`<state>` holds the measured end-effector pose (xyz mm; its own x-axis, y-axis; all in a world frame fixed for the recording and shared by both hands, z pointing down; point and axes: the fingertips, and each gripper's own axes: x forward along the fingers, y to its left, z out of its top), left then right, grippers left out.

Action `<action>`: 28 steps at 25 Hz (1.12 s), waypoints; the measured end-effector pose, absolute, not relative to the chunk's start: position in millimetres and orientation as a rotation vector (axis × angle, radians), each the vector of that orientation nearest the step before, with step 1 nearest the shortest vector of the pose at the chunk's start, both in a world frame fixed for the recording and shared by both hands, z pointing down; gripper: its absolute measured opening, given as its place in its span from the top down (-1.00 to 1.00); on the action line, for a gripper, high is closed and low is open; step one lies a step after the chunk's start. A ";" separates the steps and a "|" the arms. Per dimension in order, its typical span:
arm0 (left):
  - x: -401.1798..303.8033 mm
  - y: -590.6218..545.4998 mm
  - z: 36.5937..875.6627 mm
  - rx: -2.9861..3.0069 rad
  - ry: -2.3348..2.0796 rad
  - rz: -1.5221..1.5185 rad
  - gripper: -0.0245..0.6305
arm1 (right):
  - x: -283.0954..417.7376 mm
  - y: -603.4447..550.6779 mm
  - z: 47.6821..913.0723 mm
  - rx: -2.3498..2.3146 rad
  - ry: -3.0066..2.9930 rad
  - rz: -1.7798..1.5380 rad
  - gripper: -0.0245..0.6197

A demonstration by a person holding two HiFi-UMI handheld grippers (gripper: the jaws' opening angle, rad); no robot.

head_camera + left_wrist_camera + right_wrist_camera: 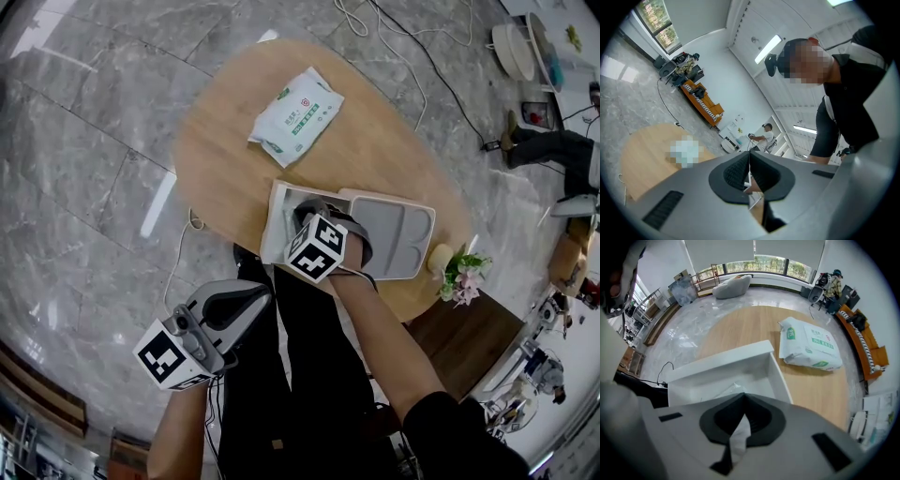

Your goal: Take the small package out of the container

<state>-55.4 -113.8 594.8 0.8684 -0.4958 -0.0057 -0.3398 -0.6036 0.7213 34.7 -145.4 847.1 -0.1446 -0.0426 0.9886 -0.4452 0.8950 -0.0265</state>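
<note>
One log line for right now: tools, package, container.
right tool: shut on small package, pointing down into container | left tool: shut, empty, held aside | small package: not yet out
</note>
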 end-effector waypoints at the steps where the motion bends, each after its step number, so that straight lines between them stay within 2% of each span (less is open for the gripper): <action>1: -56.3 -113.7 594.8 2.274 -0.602 -0.263 0.87 | 34.2 -146.5 843.6 0.385 -1.701 0.364 0.89; 16: -55.5 -102.1 565.2 2.290 -0.625 -0.258 0.87 | 38.6 -142.7 748.4 0.488 -1.875 0.324 0.89; 28: -65.9 -104.7 493.2 2.357 -0.655 -0.232 0.87 | 39.6 -159.0 588.7 0.642 -2.022 0.189 0.89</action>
